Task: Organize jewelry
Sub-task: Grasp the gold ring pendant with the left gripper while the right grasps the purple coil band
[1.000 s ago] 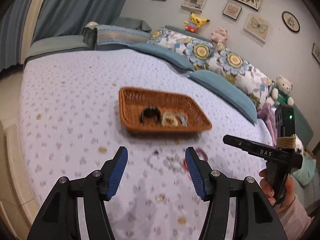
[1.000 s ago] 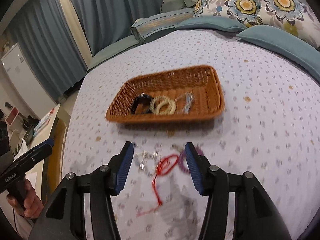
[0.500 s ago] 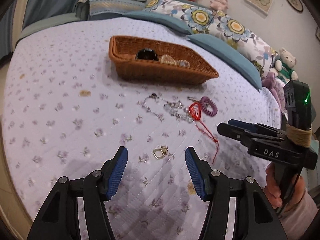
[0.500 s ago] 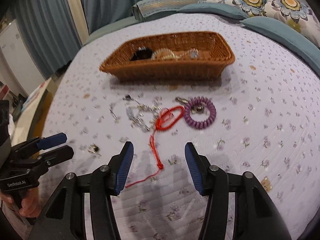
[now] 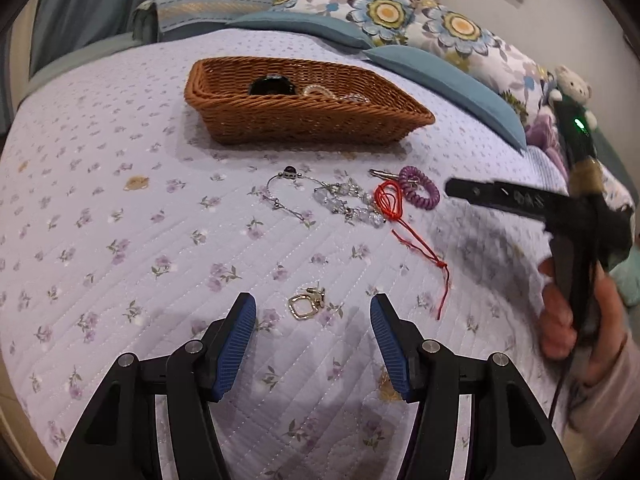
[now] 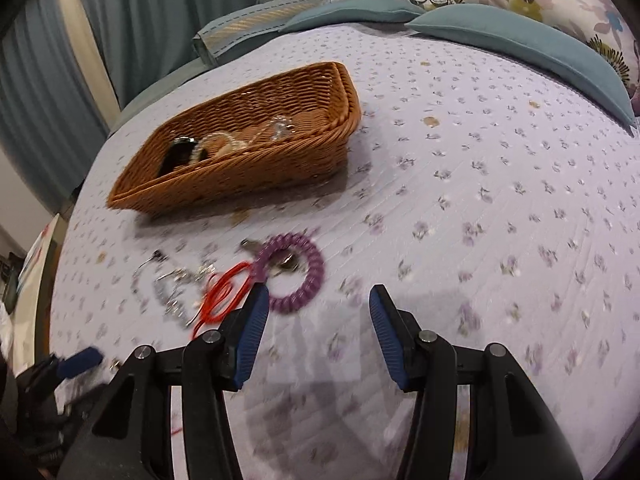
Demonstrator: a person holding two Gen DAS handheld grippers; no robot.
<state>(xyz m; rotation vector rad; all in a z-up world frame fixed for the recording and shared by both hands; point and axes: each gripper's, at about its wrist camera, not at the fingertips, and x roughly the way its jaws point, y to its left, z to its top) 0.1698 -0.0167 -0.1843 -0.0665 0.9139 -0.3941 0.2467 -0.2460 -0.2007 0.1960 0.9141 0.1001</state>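
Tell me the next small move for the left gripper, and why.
Probably lower the left gripper straight down and close on the gold earring. The jaws are open and empty, the earring lies on the quilt right between the fingertips, apart from the other loose pieces, and the basket already holds a few items, so this looks like the next one to go in.

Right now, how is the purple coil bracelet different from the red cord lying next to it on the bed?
The purple coil bracelet is a thick, springy spiral closed into a ring; the red cord is thin thread. The bracelet stays compact, while the cord forms a small loop and trails a long loose tail toward the left gripper. The bracelet has a small metal clip at its edge; the cord shows a knot along its tail. Both lie loose on the quilt, outside the basket.
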